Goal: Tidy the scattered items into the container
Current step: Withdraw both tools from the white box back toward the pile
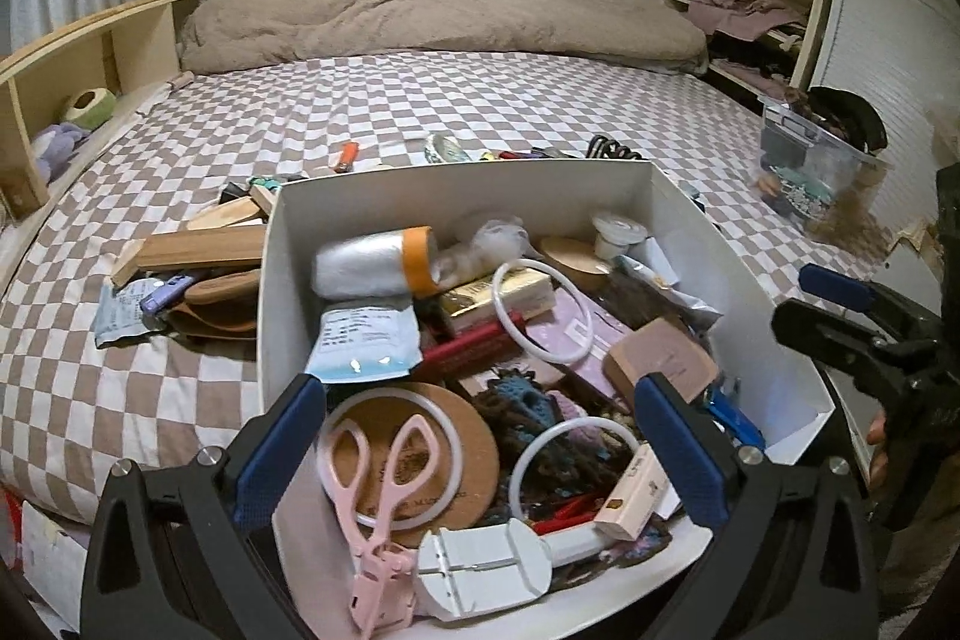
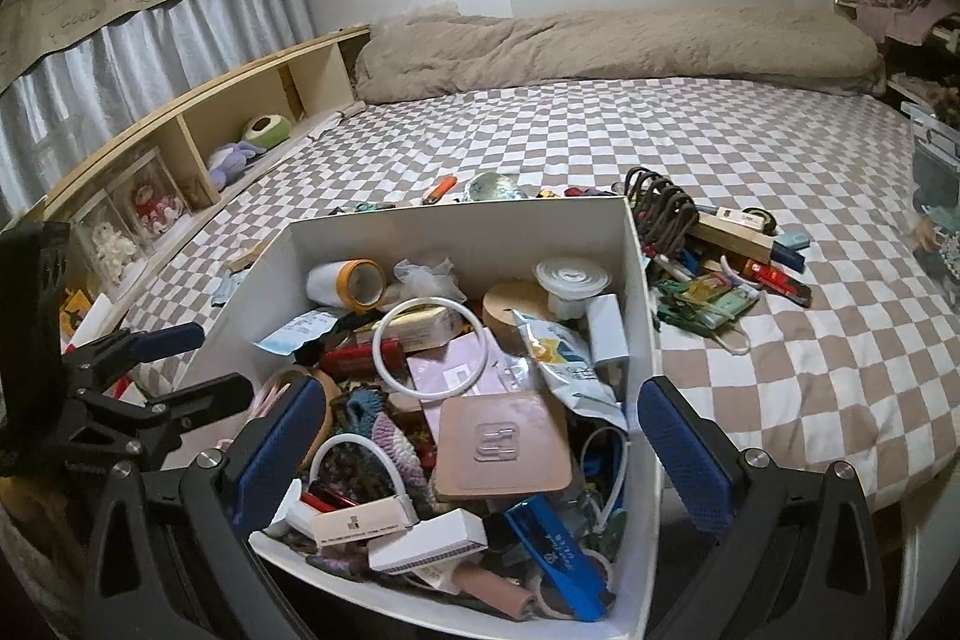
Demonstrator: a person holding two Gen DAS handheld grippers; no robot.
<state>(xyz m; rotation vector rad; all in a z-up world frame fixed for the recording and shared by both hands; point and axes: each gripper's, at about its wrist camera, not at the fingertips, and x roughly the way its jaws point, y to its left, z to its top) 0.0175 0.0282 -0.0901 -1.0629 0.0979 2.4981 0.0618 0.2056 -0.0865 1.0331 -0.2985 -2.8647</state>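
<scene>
A white box (image 1: pixel 480 190) stands on the checkered bed, filled with small items: a tape roll (image 1: pixel 372 262), white rings, a cork coaster and pink tongs (image 1: pixel 384 466). My left gripper (image 1: pixel 480 451) hovers open over the box's near end with nothing between its blue pads. My right gripper (image 2: pixel 483 451) is open and empty too, above the same box (image 2: pixel 456 232). Each gripper shows at the edge of the other's view. Scattered items lie left of the box, such as wooden blocks (image 1: pixel 198 244), and right of it, such as black hair clips (image 2: pixel 660 202) and green clips (image 2: pixel 690 304).
An orange lighter (image 1: pixel 347 155) and other bits lie behind the box. A beige duvet (image 2: pixel 600 46) covers the far end of the bed. A wooden shelf (image 2: pixel 198 130) with plush toys runs along the left. A clear plastic bin (image 1: pixel 810 160) sits at the right.
</scene>
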